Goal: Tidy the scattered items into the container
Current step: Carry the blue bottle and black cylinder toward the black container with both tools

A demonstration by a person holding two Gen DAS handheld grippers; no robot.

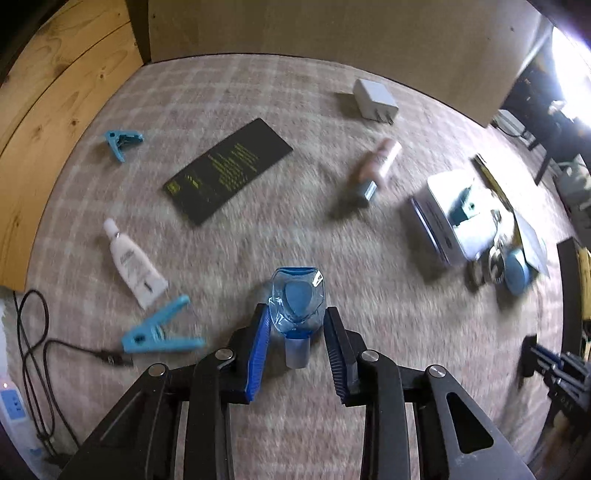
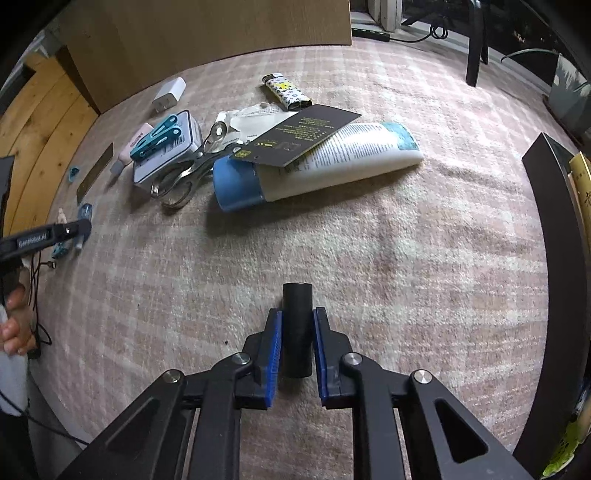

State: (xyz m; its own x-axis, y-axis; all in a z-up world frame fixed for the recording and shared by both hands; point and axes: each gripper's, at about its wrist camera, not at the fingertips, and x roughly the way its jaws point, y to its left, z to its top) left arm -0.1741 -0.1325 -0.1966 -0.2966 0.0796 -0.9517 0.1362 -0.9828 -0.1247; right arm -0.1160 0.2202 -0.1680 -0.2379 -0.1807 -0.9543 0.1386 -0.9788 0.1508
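My left gripper (image 1: 295, 314) is shut on a small clear blue bottle (image 1: 297, 299), held above the carpet. My right gripper (image 2: 297, 314) is shut on a black cylinder (image 2: 297, 328). In the left wrist view lie a black card (image 1: 227, 170), a white tube (image 1: 133, 264), two blue clips (image 1: 159, 330) (image 1: 122, 142), a white charger (image 1: 375, 99), a pink bottle (image 1: 375, 166) and a white tin box (image 1: 454, 218) with a clip on it. The right wrist view shows that tin box (image 2: 166, 151), scissors (image 2: 188, 170), a large white tube with blue cap (image 2: 317, 162), a black card (image 2: 299, 136) and a lighter (image 2: 286, 92).
A black cable (image 1: 40, 343) and a power strip (image 1: 11, 402) lie at the left. A cardboard panel (image 1: 332, 33) stands behind the carpet, with wooden floor (image 1: 55, 85) to the left. A dark shelf edge (image 2: 554, 277) stands at the right.
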